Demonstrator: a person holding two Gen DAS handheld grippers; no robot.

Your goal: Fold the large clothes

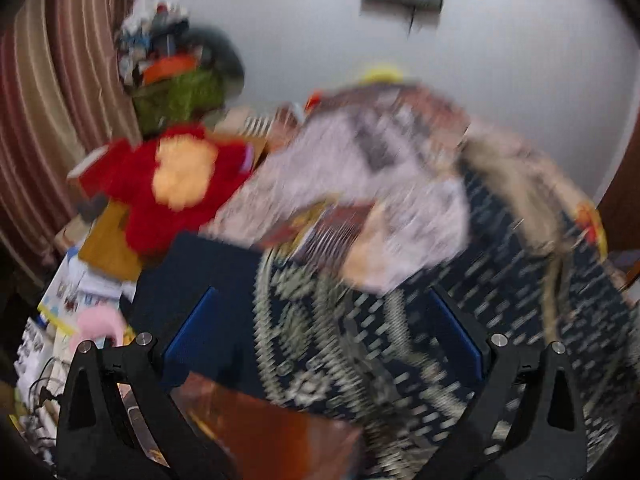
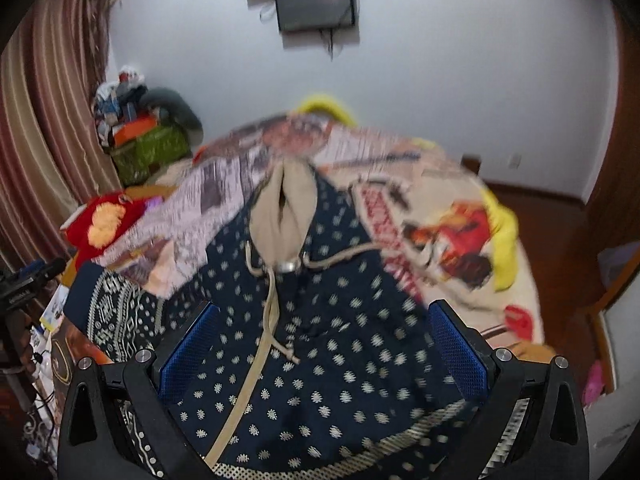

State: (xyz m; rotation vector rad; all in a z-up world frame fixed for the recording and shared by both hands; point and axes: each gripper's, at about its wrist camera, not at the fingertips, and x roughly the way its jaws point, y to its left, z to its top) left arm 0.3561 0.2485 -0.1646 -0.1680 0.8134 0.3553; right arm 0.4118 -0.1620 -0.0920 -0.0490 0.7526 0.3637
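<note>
A large navy garment (image 2: 340, 340) with small cream motifs, a beige hood lining (image 2: 284, 216) and a beige drawstring lies spread on a bed. Its patterned sleeve (image 2: 116, 312) reaches left. In the blurred left wrist view the same navy cloth (image 1: 352, 344) fills the lower middle. My left gripper (image 1: 328, 328) is open, its blue pads (image 1: 192, 332) wide apart above the cloth. My right gripper (image 2: 324, 340) is open too, pads (image 2: 460, 344) either side of the garment's front, holding nothing.
A printed bedsheet (image 2: 440, 216) with a yellow edge covers the bed. A red and orange plush (image 1: 176, 184) and a pale patterned cloth (image 1: 360, 184) lie at the left. A green box (image 2: 152, 148) of clutter stands by the striped curtain (image 2: 44, 128). A dark screen (image 2: 316, 4) hangs on the wall.
</note>
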